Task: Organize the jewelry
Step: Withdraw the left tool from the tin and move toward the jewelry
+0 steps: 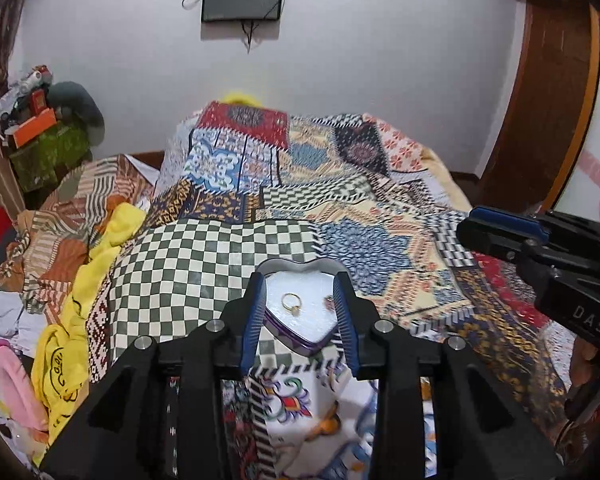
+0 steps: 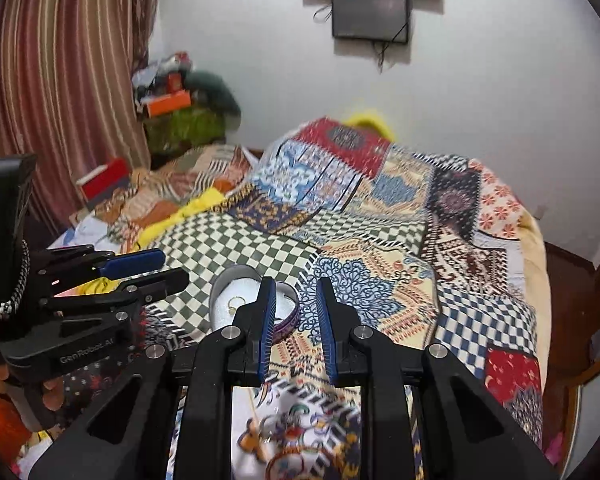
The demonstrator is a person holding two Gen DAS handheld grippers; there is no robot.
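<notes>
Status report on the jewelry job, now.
Left gripper open, nothing held; right gripper open, nothing held. Heart-shaped tin open on the quilt, gold ring inside, a second piece beside it. Nothing in the way.

left gripper (image 1: 300, 300): lower centre of its own view, jaws parted, nothing between the pads
right gripper (image 2: 296, 308): lower centre of its own view, jaws parted, holding nothing
</notes>
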